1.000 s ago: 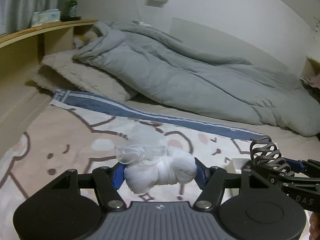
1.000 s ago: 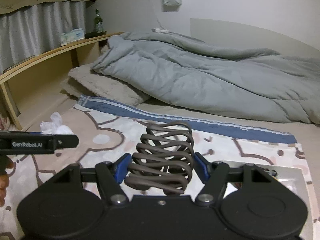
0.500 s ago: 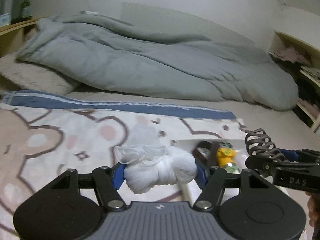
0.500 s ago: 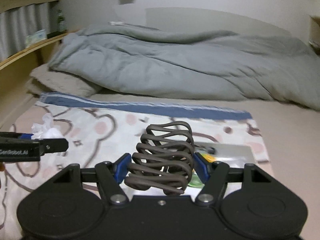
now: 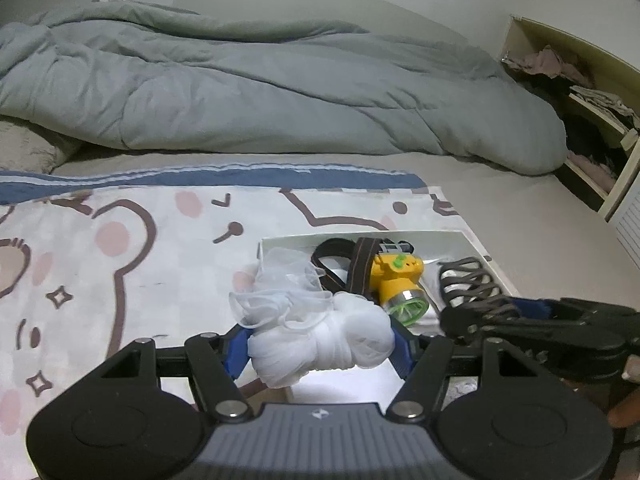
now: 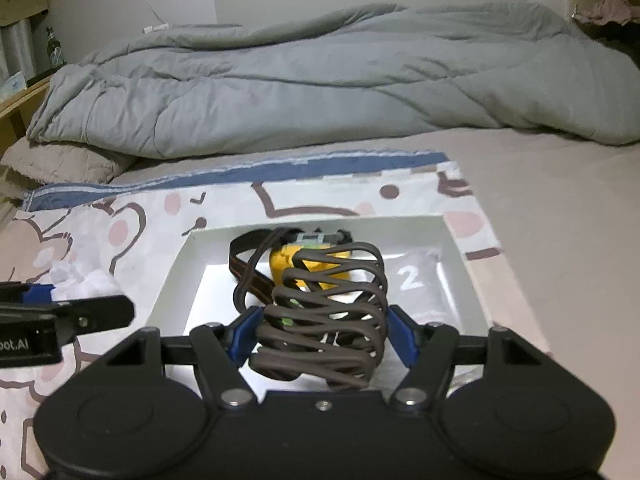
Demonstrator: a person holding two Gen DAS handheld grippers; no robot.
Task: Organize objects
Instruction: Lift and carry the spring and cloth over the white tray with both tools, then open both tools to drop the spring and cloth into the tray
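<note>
My left gripper (image 5: 320, 350) is shut on a white mesh bath puff (image 5: 320, 340), held over the near left corner of a shallow white box (image 5: 472, 240). My right gripper (image 6: 322, 338) is shut on a brown wavy hair claw (image 6: 324, 316), held above the white box (image 6: 176, 276). Inside the box lies a yellow headlamp (image 5: 398, 280) with a green-rimmed lens and a dark strap (image 5: 332, 256). In the right wrist view the yellow headlamp (image 6: 282, 260) is partly hidden behind the claw. The brown hair claw (image 5: 468, 284) shows in the left wrist view too, at the right.
The box lies on a bear-print cloth (image 5: 120, 240) spread over the bed. A rumpled grey duvet (image 5: 240, 92) fills the back. An open shelf with clothes (image 5: 580, 92) stands at the right. A clear bag with a white "2" (image 6: 410, 278) lies in the box.
Both grippers swung right and down across the bed, each keeping its object. The white box with the headlamp has come into full view beneath them.
</note>
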